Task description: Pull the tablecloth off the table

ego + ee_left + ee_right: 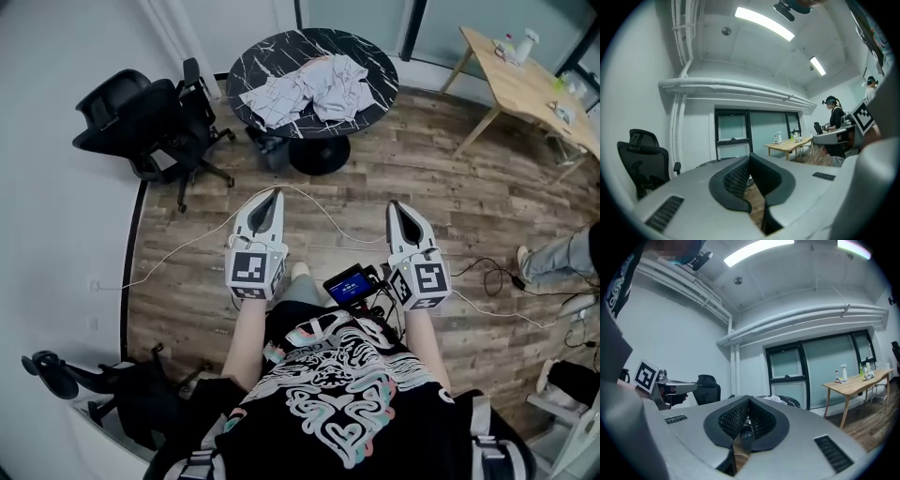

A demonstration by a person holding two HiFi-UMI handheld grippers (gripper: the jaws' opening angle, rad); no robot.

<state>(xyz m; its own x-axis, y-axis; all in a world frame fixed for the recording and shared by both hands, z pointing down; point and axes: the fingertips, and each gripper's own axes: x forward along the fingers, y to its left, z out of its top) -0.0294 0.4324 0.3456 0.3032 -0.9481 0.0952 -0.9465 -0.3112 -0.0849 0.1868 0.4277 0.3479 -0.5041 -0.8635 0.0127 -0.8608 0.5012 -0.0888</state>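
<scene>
A round black marble-patterned table (375, 56) stands ahead of me on the wood floor. On it lies a crumpled pale checked tablecloth (309, 89), bunched over the top's middle and left. My left gripper (275, 193) and right gripper (395, 205) are held level in front of my body, well short of the table, both shut with nothing between the jaws. In the right gripper view the cloth (774, 399) peeks just above the shut jaws (749, 399). The left gripper view shows only the table's edge (710, 163) beyond its shut jaws (750, 155).
A black office chair (155, 117) stands left of the table by the wall. A wooden table (525, 89) with bottles is at the far right. White and black cables (323, 217) trail across the floor. Another person's leg (562, 255) is at the right edge.
</scene>
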